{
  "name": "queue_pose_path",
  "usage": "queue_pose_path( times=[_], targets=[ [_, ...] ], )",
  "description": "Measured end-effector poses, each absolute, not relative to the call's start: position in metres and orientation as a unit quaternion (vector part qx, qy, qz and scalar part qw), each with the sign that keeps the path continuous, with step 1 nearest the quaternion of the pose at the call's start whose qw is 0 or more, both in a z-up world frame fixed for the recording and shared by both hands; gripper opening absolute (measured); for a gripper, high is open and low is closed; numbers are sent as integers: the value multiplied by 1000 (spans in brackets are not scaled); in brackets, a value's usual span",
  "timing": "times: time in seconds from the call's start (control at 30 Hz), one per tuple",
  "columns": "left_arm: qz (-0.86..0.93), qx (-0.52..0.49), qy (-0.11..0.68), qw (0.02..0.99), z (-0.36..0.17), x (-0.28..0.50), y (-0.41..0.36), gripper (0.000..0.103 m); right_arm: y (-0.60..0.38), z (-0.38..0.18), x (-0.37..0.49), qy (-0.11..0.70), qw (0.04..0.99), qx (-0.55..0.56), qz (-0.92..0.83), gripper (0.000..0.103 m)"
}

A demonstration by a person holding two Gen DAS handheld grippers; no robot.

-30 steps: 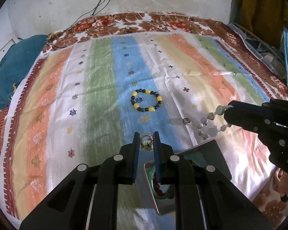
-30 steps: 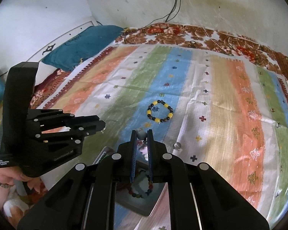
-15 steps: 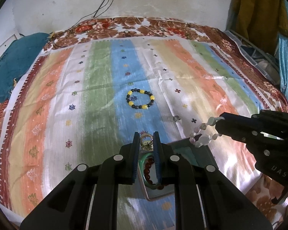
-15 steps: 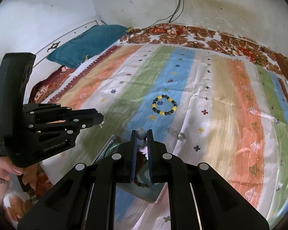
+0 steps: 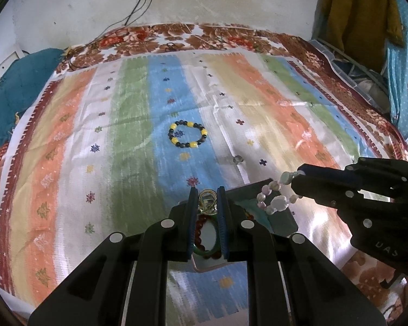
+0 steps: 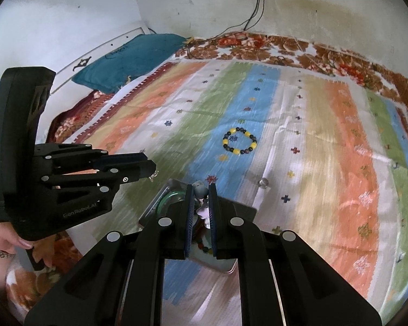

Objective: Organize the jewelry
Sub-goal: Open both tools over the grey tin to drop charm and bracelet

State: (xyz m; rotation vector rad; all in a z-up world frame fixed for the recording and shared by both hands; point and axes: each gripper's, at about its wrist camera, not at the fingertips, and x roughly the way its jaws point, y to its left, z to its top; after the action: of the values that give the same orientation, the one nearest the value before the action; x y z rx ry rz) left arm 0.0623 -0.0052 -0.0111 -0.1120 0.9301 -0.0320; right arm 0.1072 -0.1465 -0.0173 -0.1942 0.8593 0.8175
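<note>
My left gripper (image 5: 207, 194) is shut on a small gold earring (image 5: 206, 202) and holds it above a metal tray (image 5: 281, 224) at the near edge of the striped cloth. The tray holds a green bangle (image 5: 201, 250) and dark red beads. My right gripper (image 6: 199, 190) is shut on a pale grey and pink bead bracelet (image 5: 276, 199), which dangles over the tray's right part; it shows in the right wrist view (image 6: 200, 190). A black and yellow bead bracelet (image 5: 187, 135) lies on the blue stripe farther out, also seen in the right wrist view (image 6: 239, 140).
A small clear bead or ring (image 5: 238, 159) lies on the cloth beyond the tray, also in the right wrist view (image 6: 263, 182). A teal pillow (image 6: 138, 57) sits at the far left by the wall. Cables (image 6: 247, 24) hang down the wall. Clutter (image 5: 361, 78) lies off the bed's right side.
Both grippers have pulled back toward the near edge with their jewelry, so more of the tray now shows beneath them. The black and yellow bracelet has stayed in place.
</note>
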Motion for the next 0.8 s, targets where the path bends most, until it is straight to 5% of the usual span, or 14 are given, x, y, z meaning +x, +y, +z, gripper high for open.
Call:
queue_pose_path(
  times=[0.17, 0.23, 0.37, 0.8],
  targets=[
    [-33, -69, 458, 885, -16, 65, -7, 14, -147, -20, 109, 413, 821, -89, 384, 12],
    [-28, -64, 465, 883, -20, 67, -8, 25, -148, -21, 111, 412, 824, -88, 379, 13],
    [-25, -64, 466, 882, -21, 67, -7, 32, -158, -21, 120, 411, 831, -78, 366, 37],
    [2, -72, 467, 881, -24, 72, 9, 52, -164, -34, 136, 426, 831, -73, 349, 41]
  ],
)
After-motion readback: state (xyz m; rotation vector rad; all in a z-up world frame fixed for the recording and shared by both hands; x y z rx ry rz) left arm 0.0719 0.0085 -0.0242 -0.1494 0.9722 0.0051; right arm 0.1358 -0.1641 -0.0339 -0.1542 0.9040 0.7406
